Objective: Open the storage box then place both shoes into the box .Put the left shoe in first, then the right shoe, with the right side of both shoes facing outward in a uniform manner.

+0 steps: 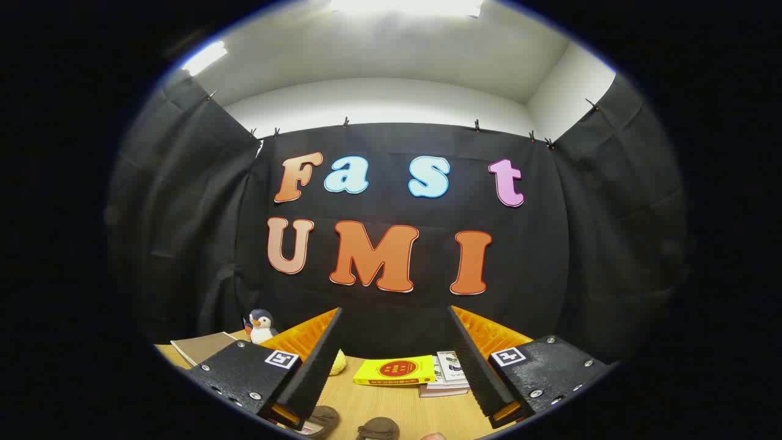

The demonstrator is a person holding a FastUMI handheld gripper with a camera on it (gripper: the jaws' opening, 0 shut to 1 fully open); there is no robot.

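My gripper (396,310) is open, its fingers spread wide with nothing between them, and it is tilted up toward the booth's back wall. Low between the finger bases, on the wooden table (391,406), two dark brown rounded shapes peek in: one (322,419) beside the left finger and one (379,428) a little to its right. They may be the shoes, but too little of them shows to tell. Both lie well below the fingertips and touch neither finger.
A yellow book (394,370) and a stack of white books (449,374) lie on the table beyond the fingers. A penguin plush (261,326) and a tan notebook (201,347) sit left of the left finger. A small yellow object (338,363) peeks out behind that finger.
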